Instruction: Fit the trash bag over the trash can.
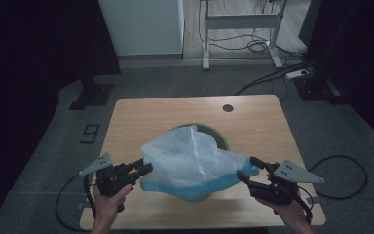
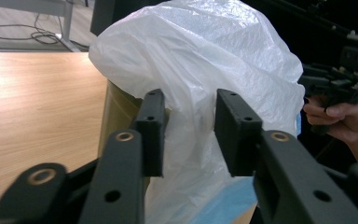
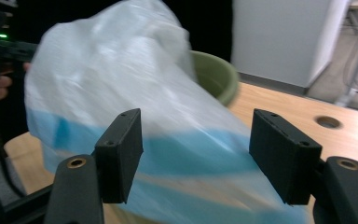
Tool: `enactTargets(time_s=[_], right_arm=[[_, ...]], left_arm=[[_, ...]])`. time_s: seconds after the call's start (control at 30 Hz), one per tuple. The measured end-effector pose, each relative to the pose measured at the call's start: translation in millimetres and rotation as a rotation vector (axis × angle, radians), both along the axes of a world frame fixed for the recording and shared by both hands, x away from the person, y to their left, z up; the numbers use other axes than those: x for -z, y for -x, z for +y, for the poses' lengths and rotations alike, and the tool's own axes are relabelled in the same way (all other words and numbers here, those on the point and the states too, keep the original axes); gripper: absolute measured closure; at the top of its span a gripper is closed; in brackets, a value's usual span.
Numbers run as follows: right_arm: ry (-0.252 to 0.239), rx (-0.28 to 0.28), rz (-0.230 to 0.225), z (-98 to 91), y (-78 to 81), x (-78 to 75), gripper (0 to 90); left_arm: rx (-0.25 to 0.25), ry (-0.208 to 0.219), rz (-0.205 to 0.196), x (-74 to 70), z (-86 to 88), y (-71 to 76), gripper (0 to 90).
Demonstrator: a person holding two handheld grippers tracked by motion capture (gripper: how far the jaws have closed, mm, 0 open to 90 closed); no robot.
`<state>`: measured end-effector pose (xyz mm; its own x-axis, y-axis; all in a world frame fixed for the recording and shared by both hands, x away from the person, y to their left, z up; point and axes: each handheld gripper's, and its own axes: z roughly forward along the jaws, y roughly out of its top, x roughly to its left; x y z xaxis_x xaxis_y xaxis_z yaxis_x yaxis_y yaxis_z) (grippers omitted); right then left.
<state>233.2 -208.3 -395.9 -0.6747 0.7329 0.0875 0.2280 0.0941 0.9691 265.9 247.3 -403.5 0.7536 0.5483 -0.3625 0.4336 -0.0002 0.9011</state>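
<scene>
A white translucent plastic bag point(image 1: 190, 158) with a blue band along its lower edge is draped over an olive-green round bin point(image 1: 222, 138) on the wooden table point(image 1: 175, 114). My left gripper point(image 1: 145, 169) is at the bag's left edge. In the left gripper view its jaws point(image 2: 190, 126) stand apart with bag film point(image 2: 191, 60) between them and the bin wall point(image 2: 116, 107) to the left. My right gripper point(image 1: 246, 169) is at the bag's right edge, wide open. In the right gripper view point(image 3: 196, 154) the bag point(image 3: 121, 84) is blurred ahead of it, and the bin rim point(image 3: 219, 74) shows behind.
The table has a round hole point(image 1: 228, 107) near its far edge. Beyond the table, a white desk frame point(image 1: 241, 22) and cables point(image 1: 272, 73) are on the grey floor, with a white cabinet point(image 1: 141, 27) at the back. Dark stands flank the table.
</scene>
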Motion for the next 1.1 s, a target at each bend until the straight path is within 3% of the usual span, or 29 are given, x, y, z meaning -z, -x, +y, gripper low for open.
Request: enactTargets(time_s=[0.1,0.2,0.37,0.47,0.6,0.7,0.8,0.97,1.1], right_arm=[[0.011,-0.029,-0.002,13.2,-7.8,-1.9,34.6],[0.032,-0.056,0.003,23.3,-13.2,-1.5,42.9],[0.067,-0.1,-0.001,33.9,-17.9,0.8,77.0],[0.057,-0.106,-0.008,33.5,-21.0,-3.6,88.5],[0.025,-0.117,-0.022,30.1,-27.2,-15.8,88.9],[0.0,-0.099,-0.022,28.6,-36.0,-25.9,88.9],[-0.024,-0.073,-0.013,26.7,-49.0,-32.6,88.9],[-0.072,-0.031,0.032,24.6,-76.3,-33.8,88.9],[-0.076,-0.006,0.055,26.5,-94.0,-29.3,88.9]], left_arm=[[0.026,-0.003,0.005,0.5,-3.1,-3.5,70.9],[0.048,-0.004,0.005,0.1,-5.4,-5.4,78.0],[0.061,-0.001,-0.004,-1.9,-6.0,-7.4,87.3],[0.066,0.007,-0.008,-5.4,-3.7,-8.4,89.4],[0.058,0.012,-0.011,-11.8,-1.2,-13.1,89.7],[0.052,0.047,0.0,-16.6,1.7,-20.3,89.7],[0.043,0.055,0.018,-20.4,3.3,-29.2,89.7],[0.027,0.055,0.038,-22.1,2.6,-46.2,89.8],[0.022,0.048,0.033,-21.8,0.7,-55.0,90.0]])
